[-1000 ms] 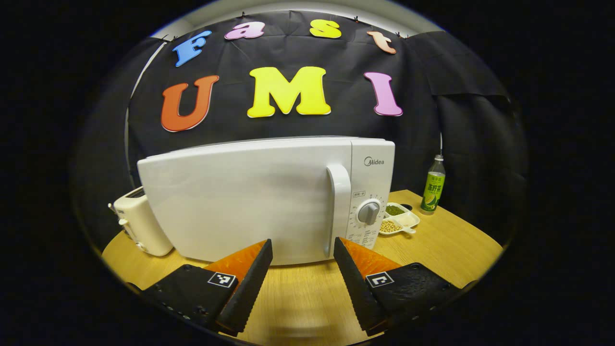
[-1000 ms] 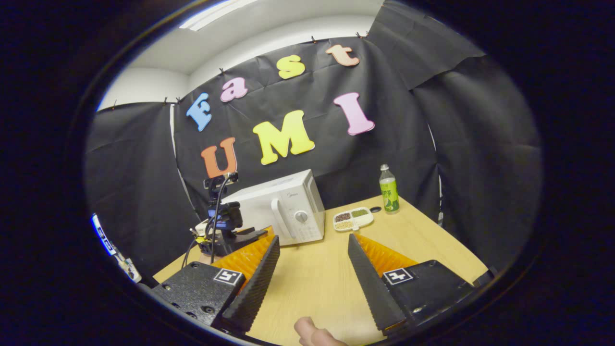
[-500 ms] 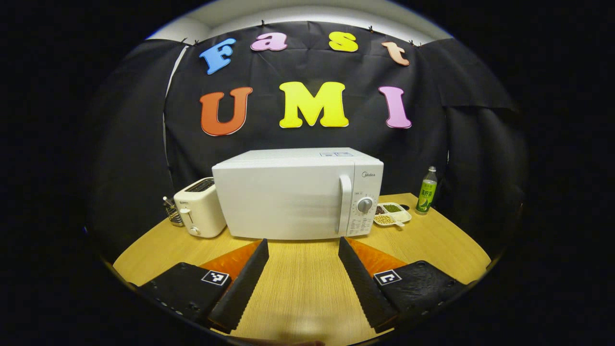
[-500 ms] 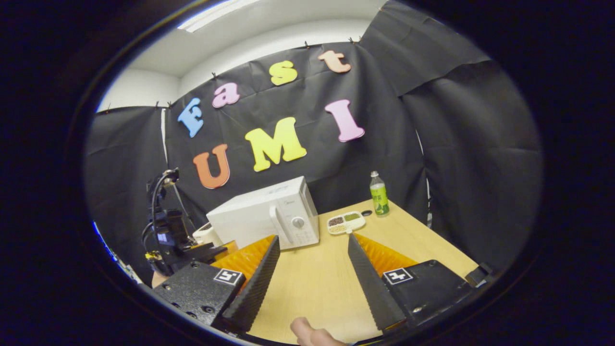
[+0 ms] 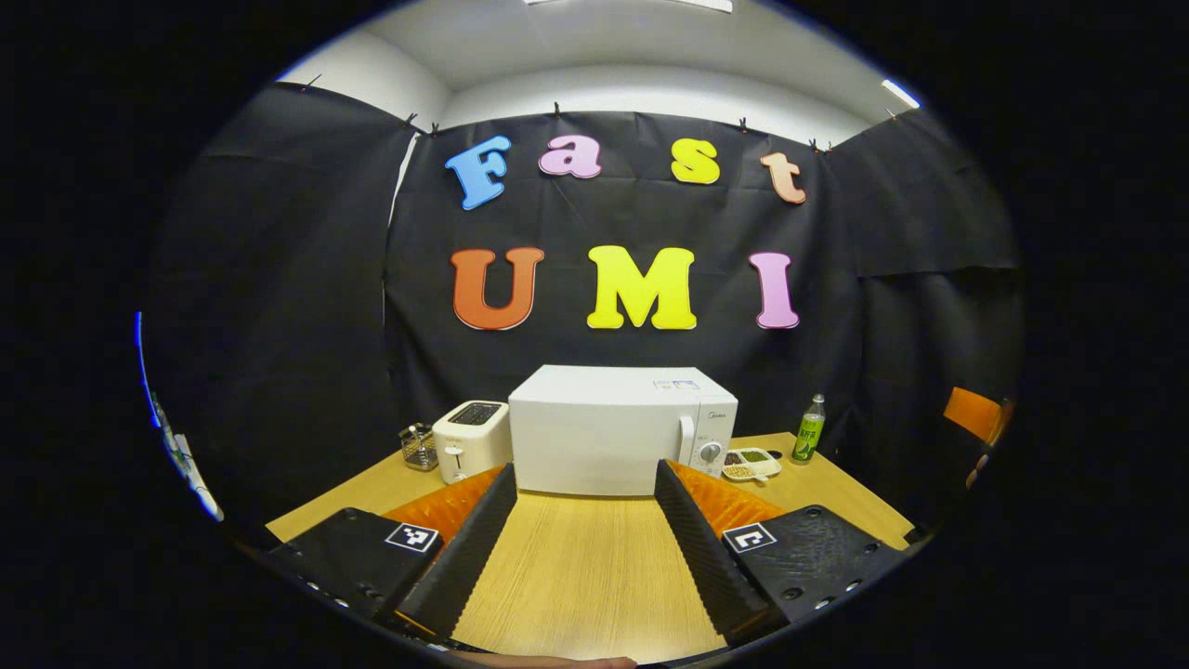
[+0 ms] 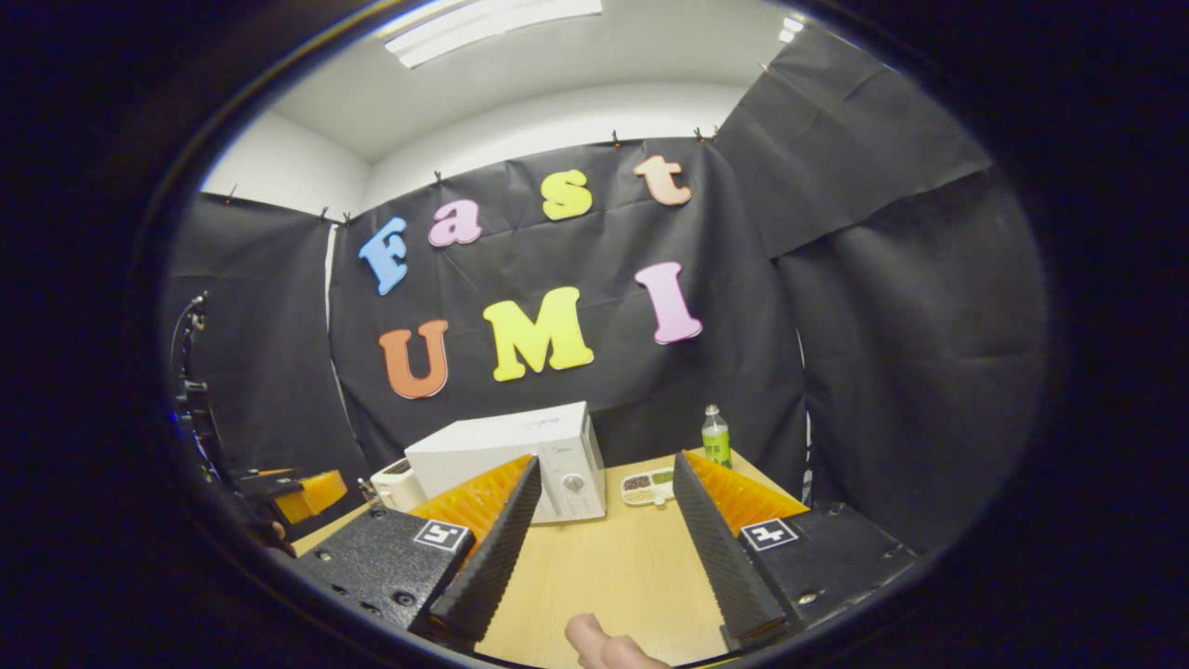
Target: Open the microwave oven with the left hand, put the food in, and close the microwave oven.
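Observation:
The white microwave [image 5: 604,432] stands at the back of the wooden table [image 5: 576,567] with its door closed and its handle [image 5: 685,448] on the right. The divided food tray [image 5: 751,462] lies just right of it. My left gripper [image 5: 585,466] is open and holds nothing, well back from the microwave. In the right gripper view the microwave [image 6: 506,457] and the tray [image 6: 647,485] are far off. My right gripper [image 6: 606,460] is open with nothing between its fingers. The left gripper [image 6: 295,492] shows at that view's left edge.
A white toaster [image 5: 469,449] and a small wire basket [image 5: 419,446] stand left of the microwave. A green bottle [image 5: 808,430] stands behind the tray. A thumb [image 6: 602,645] shows at the bottom of the right gripper view.
Both grippers have drawn back from the microwave, which now looks much smaller. Both views have tilted up and show the ceiling. The jaws stay open.

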